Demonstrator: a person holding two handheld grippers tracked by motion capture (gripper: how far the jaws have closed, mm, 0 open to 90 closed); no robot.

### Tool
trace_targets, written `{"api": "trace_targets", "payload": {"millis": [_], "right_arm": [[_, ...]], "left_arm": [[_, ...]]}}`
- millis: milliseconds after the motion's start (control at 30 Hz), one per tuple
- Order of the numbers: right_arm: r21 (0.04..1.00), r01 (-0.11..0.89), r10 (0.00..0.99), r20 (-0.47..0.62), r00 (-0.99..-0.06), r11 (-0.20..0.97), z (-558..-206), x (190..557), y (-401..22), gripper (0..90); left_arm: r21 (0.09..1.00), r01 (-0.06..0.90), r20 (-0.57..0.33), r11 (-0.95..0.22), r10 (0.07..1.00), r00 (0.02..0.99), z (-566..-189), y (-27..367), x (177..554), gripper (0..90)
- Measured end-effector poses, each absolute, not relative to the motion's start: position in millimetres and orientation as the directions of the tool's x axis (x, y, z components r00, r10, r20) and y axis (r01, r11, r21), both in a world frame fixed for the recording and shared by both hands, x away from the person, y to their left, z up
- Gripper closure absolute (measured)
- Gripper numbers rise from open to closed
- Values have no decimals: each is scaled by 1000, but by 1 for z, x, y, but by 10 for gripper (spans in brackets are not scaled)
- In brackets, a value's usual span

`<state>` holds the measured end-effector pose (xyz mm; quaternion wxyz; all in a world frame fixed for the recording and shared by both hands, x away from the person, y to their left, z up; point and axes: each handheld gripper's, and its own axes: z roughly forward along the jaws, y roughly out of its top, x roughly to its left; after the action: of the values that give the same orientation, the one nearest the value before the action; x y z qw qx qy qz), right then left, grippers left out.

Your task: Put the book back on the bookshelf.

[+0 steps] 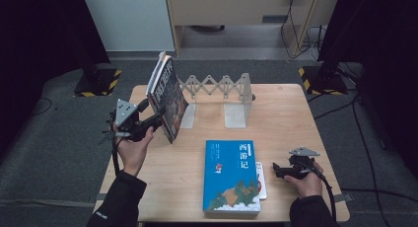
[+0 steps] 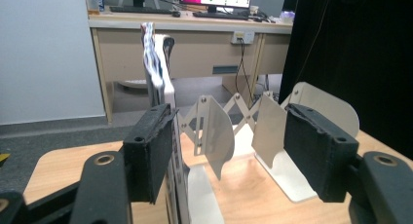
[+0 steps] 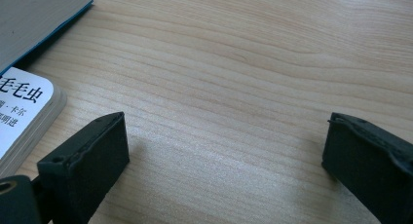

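While the right gripper (image 1: pixel 277 170) rests low at the table's near right edge, jaws apart and holding nothing, bare wood lies between its pads (image 3: pixel 83 160). Just beside it on its left lies a small white book (image 3: pixel 22 112), tucked partly under the blue book (image 1: pixel 231 176), which lies flat at near centre.

Farther in, the left gripper (image 1: pixel 160 119) sits at the dark book (image 1: pixel 167 96), which stands tilted, its top leaning left, against the left plate of the rack (image 1: pixel 235 106). Jaws stand apart; in the left gripper view the left pad (image 2: pixel 148 153) is close against the book's cover, the right pad (image 2: pixel 316 153) well clear of it. No clamp on the book, by the look of it.

Judged step: letting go of the dark book once it stands in the rack. To do it well, the book wants to rest on the plate before the gripper backs off; a pad dragging the cover could tip it left, off the table (image 1: pixel 286 113) edge, which is near. Withdrawal should run straight back toward the person, along the jaws.

Room: open wood between rack and blue book; right half of the table free; rack's middle slot unfilled.
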<state>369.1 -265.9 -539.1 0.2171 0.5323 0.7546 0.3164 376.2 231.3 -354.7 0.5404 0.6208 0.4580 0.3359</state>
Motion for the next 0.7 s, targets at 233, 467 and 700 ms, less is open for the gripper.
{"api": "trace_targets", "payload": {"millis": [233, 467, 700], "right_arm": [[709, 666, 940, 9, -340, 235, -539, 369, -266, 28], [705, 668, 938, 11, -346, 238, -539, 369, -266, 17], [705, 668, 936, 13, -351, 240, -539, 370, -266, 14]], "left_arm": [[973, 232, -70, -18, 928, 366, -367, 233, 365, 326], [959, 283, -99, -18, 915, 392, -391, 230, 359, 319], [946, 323, -119, -20, 907, 404, -404, 227, 357, 312]]}}
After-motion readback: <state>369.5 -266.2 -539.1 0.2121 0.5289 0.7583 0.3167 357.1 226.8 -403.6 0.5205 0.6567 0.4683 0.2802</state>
